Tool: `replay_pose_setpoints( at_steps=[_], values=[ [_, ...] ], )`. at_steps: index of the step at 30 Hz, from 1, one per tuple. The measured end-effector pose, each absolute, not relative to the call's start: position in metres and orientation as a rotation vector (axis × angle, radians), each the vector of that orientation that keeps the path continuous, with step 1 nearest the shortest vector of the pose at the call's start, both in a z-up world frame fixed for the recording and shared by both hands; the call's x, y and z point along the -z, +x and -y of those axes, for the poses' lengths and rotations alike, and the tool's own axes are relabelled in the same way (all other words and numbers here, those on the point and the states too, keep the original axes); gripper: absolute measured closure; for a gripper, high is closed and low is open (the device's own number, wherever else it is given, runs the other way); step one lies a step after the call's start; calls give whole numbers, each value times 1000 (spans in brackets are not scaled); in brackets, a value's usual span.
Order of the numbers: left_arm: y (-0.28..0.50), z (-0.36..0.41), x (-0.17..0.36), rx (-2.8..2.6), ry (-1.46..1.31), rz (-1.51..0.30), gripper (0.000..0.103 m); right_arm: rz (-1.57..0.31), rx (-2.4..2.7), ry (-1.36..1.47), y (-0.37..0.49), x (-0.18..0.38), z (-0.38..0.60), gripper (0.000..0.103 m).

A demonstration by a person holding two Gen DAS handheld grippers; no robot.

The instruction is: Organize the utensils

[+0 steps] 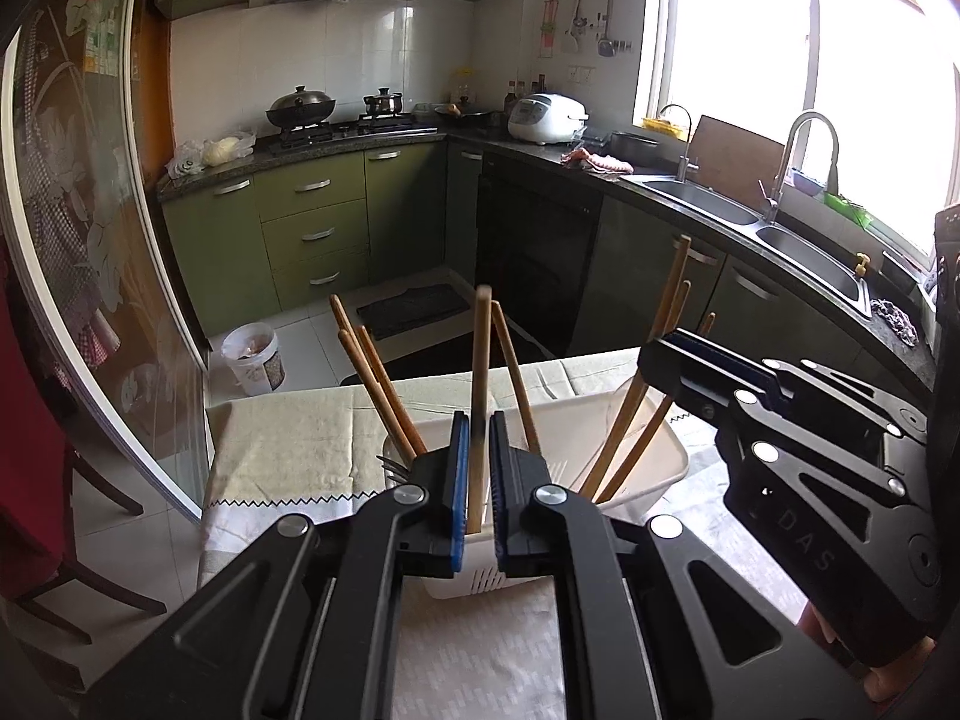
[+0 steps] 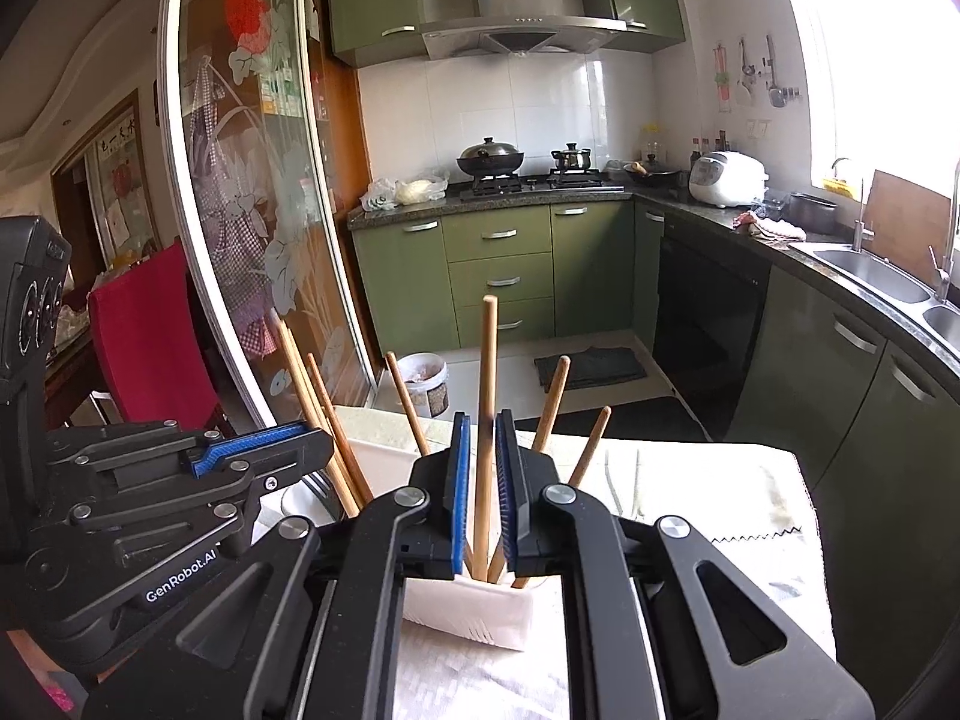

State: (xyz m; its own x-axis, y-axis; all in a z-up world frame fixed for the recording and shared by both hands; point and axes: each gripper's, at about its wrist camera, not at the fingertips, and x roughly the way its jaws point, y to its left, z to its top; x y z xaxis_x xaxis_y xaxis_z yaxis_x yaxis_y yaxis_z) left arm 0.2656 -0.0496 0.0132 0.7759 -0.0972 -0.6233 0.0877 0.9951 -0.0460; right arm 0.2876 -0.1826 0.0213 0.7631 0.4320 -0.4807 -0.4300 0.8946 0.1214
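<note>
Left tongs [image 1: 477, 480]: pads together on a held chopstick [image 1: 480, 360], which stands upright with its lower end inside the white holder [image 1: 474, 579] straight below. Looks clamped, with no gap showing.

Right tongs [image 2: 483, 480]: a second chopstick [image 2: 487, 372] stands upright between the pads. A thin gap shows on the right pad side, so these read as slightly apart and not squeezing. Its foot is also down in the holder, among other sticks.

The holder sits at the near edge of the bench [image 2: 690, 480], on a pale cloth [image 1: 288, 444]. Whether both tongs are over one holder or two separate bins, can't tell.

Just behind the tongs, more chopsticks [image 2: 555, 390] already stand leaning in the holder. One bunch is on the left [image 1: 375, 372], another on the right [image 1: 663, 348]. What look like fork tines [image 1: 387, 467] poke out by the left bunch; small, not sure. A white tray wall [image 1: 636, 420] rises behind them.

Progress, as a judgement: late. Most sticks are already stowed upright and these two are seated or nearly so. What's left is letting go of both and pulling the tongs clear. No loose utensils show on the visible cloth, but the tongs hide much of the bench, so more may remain.

Beyond the bench are the tiled floor, a white bucket [image 1: 252, 354] and the green kitchen cabinets [image 1: 312, 228]. None of it is part of the job.
</note>
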Motion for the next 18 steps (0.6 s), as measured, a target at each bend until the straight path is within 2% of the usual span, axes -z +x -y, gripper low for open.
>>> replay_pose_setpoints(
  at_steps=[1,7,8,10,14,18],
  values=[
    [266,50,-11,96,-12,-676,91,-527,-468,1,287,-19,183,83],
    [256,49,-8,65,-4,-635,58,-501,-472,4,271,-19,190,72],
    [252,48,-9,58,-8,-622,49,-489,-473,8,266,-21,193,70],
    [243,47,-13,42,-12,-596,40,-465,-470,10,252,-25,199,63],
    [219,47,-21,2,2,-544,25,-423,-459,5,216,-33,216,54],
    [183,48,-24,-45,9,-507,12,-397,-443,12,170,-32,242,35]
  ],
)
